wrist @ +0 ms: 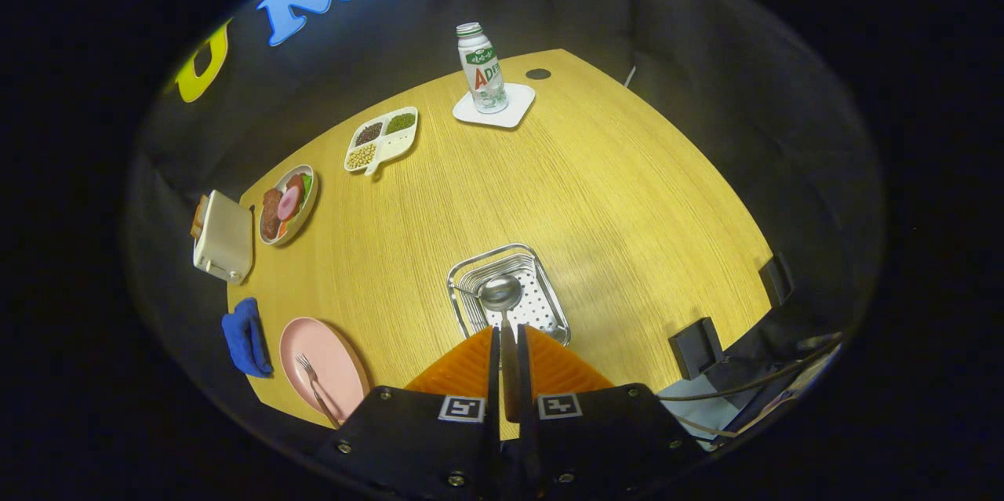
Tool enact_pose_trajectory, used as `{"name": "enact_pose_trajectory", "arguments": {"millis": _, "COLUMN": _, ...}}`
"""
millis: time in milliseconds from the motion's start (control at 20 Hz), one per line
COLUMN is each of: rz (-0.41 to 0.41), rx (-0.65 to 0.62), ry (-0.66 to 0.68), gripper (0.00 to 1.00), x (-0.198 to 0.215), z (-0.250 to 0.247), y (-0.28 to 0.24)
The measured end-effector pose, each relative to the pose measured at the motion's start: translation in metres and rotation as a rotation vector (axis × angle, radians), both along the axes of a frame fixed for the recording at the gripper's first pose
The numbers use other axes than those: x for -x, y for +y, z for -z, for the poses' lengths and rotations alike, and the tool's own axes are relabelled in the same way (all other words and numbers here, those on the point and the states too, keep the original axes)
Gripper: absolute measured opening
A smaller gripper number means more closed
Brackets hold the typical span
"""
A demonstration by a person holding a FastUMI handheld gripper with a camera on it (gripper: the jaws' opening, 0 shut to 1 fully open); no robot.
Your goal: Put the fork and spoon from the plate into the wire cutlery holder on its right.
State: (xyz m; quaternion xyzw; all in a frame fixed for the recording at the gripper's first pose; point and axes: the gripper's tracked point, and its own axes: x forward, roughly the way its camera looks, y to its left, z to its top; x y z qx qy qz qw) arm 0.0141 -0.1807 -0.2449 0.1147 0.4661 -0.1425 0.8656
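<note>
My gripper (507, 338) is shut on the handle of a silver spoon (500, 293), whose bowl points forward and hangs over the open top of the wire cutlery holder (471, 275). The holder is a shiny metal basket with a perforated bottom, just ahead of the fingers on the wooden table (612, 195). To the left of the fingers lies the pink plate (329, 356), with the fork (315, 387) resting on it, tines pointing away from me.
A blue cloth (245, 336) lies left of the pink plate. Farther left and back stand a cream toaster (224, 238), a plate of food (287, 203) and a divided snack tray (383, 139). A bottle (480, 68) stands on a white coaster at the far edge. Black clamps (695, 346) sit at the right edge.
</note>
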Motion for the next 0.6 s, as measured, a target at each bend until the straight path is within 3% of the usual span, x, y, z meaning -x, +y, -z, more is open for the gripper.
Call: {"name": "enact_pose_trajectory", "arguments": {"millis": 600, "rz": -0.104, "rx": 0.033, "ry": -0.072, "gripper": 0.10, "x": -0.006, "z": -0.019, "y": 0.047}}
